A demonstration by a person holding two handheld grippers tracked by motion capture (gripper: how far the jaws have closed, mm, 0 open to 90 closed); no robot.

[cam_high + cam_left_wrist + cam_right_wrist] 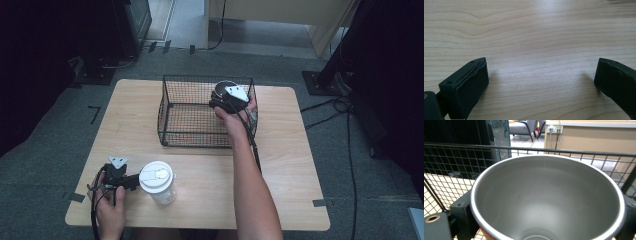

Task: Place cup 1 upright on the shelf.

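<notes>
Unmarked steel cup [549,197] in right tongs [544,220], over wire basket [172,107]

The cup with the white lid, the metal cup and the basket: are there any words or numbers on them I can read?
None: no words or numbers can be read.
White lidded cup: no print shows on it.
Metal cup, held in the right gripper over the basket: plain inside, no lettering.
Wall sockets behind: too small to tell.

Bare forearms, no sleeves — each black gripper [131,181] (2 in all) carries a grey three-cornered plate [118,161] and a trailing black cable [93,215].
</notes>
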